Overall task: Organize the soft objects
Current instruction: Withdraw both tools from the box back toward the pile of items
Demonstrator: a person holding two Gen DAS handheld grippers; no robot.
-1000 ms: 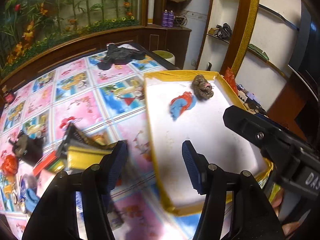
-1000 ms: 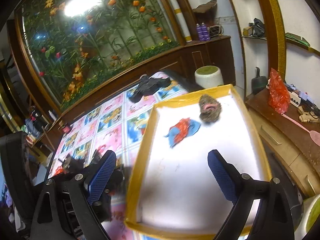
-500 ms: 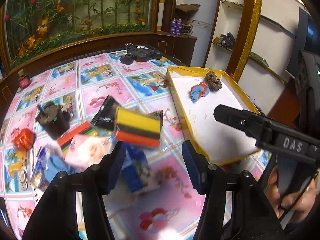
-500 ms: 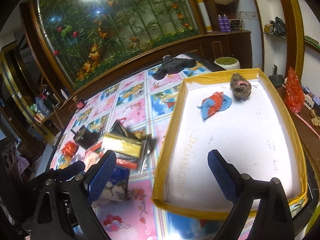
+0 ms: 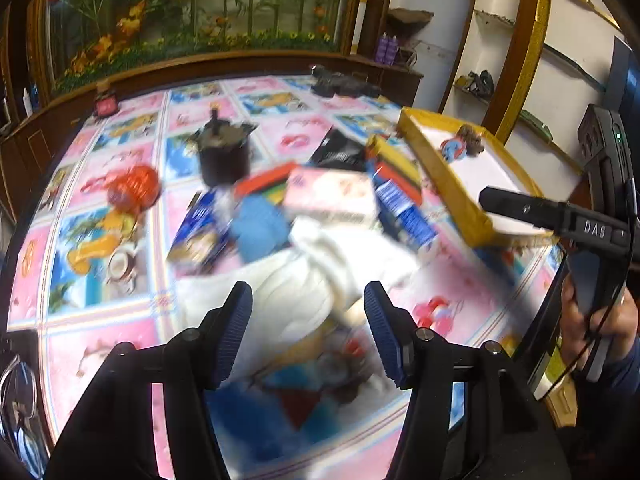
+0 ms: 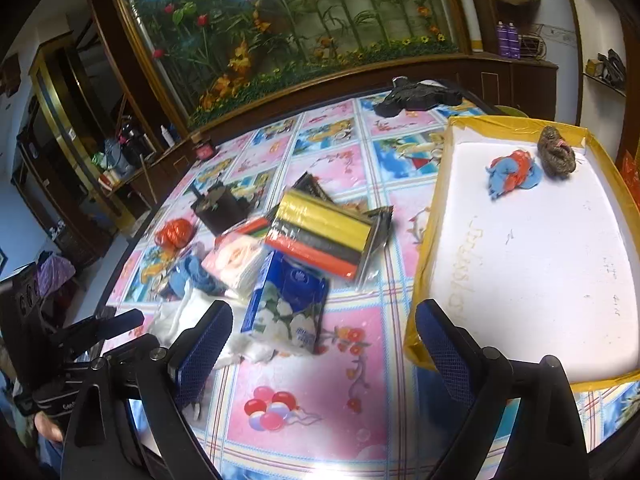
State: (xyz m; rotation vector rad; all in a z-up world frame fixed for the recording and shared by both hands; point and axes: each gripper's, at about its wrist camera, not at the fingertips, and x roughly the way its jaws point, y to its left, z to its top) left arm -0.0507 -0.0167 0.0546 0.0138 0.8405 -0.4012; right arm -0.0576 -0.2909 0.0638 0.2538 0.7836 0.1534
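Note:
My left gripper is open and hangs just above a crumpled white cloth, with nothing between its pads. A blue cloth lies behind the white one. My right gripper is also open and empty, over the tablecloth between the pile and the yellow-rimmed white tray. In the tray lie a blue-and-red cloth and a brown knitted piece. The white cloth shows at the right view's left, beside the left gripper's frame.
The pile holds a striped sponge pack, a blue tissue pack, a pink tissue pack, a black pot and an orange ball. A black object lies at the far edge. A hand holds the right gripper.
Both views have swung left, from the tray to the pile. My left gripper has travelled from over the tray down to the white cloth. Neither gripper's jaws have changed.

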